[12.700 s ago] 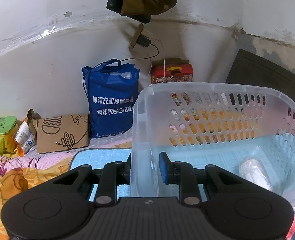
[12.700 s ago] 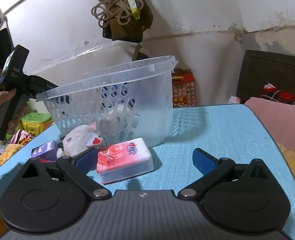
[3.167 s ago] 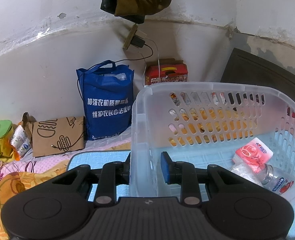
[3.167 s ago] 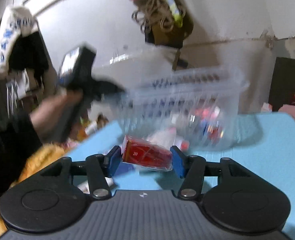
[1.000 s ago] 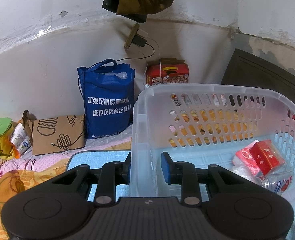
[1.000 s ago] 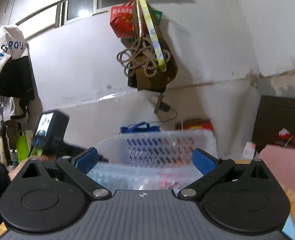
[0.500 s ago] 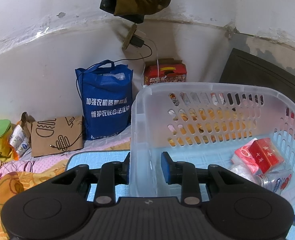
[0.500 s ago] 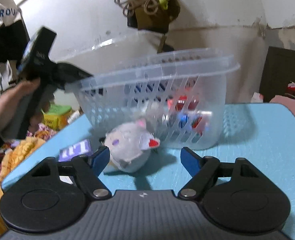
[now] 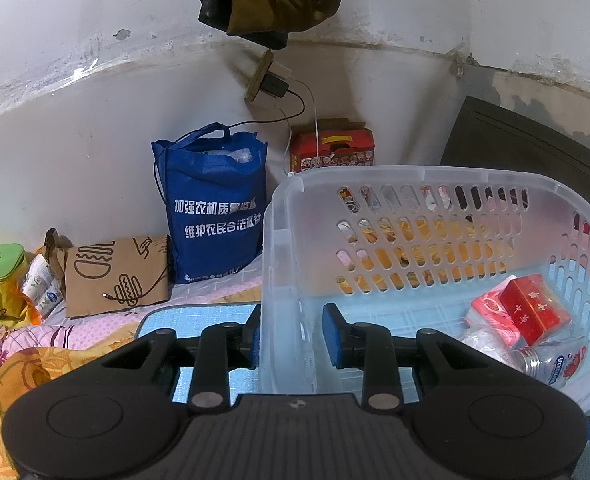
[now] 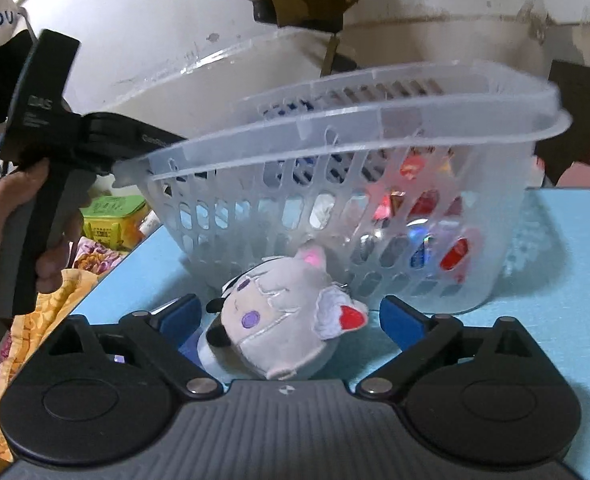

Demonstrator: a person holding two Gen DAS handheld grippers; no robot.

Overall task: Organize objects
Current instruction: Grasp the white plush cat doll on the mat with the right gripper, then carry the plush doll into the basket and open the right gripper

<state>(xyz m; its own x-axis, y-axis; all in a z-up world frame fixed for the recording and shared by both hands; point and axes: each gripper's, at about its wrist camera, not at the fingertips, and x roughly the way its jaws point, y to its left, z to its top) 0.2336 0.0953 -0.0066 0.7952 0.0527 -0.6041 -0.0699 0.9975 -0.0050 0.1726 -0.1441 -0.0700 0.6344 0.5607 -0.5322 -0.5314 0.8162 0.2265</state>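
With the right gripper [image 10: 289,316] spread wide around the plush cat [image 10: 283,320] lying against the basket [image 10: 375,184], which the left gripper [image 9: 291,332] pinches, closing off-centre could squeeze it out sideways.

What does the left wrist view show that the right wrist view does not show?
Only the left wrist view shows the blue bag and the red box plainly inside the basket, with the left gripper clamped on its wall. Only the right wrist view shows the plush toy between the open right gripper. Both show the basket.
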